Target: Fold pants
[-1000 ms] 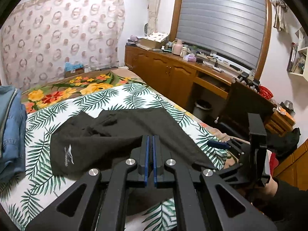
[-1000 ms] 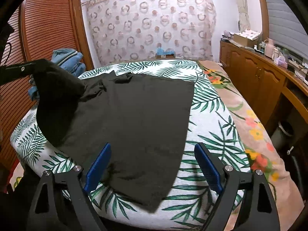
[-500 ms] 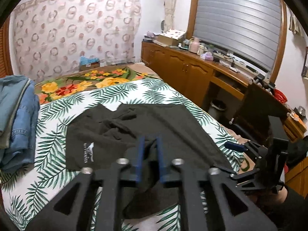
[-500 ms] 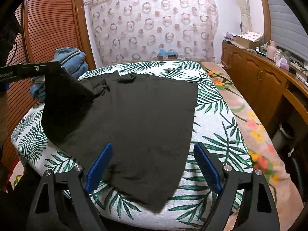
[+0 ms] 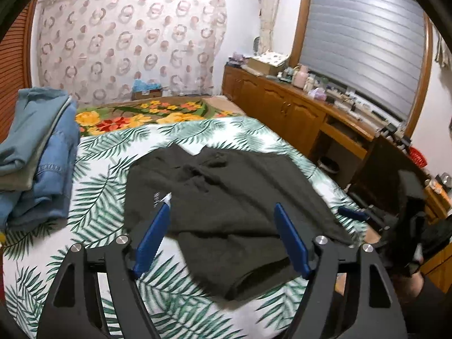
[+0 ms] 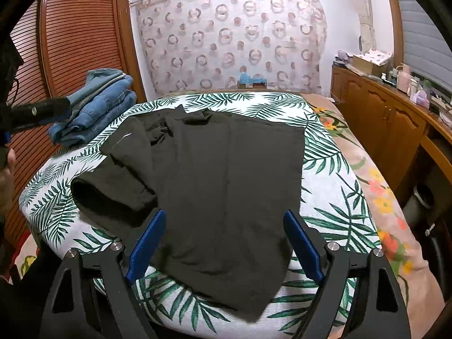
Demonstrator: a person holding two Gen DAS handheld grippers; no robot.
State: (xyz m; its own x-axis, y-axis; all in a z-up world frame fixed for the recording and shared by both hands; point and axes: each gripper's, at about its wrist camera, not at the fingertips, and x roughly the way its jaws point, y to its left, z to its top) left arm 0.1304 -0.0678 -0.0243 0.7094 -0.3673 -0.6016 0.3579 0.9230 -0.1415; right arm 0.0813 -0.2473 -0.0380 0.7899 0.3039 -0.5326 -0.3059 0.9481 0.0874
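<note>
Two grippers hang over the soft black pants (image 6: pixel 214 180) on the leaf-print bed (image 6: pixel 333 186): left gripper (image 5: pixel 221 240) is opening, letting go, while right gripper (image 6: pixel 223 243), closing a little, holds nothing.

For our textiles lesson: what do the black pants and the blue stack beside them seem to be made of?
Black pants: probably soft matte knit, cotton-like; it slumps in loose folds without shine. Blue stack: likely denim; faded blue weave, thick seams with visible stitching.
</note>
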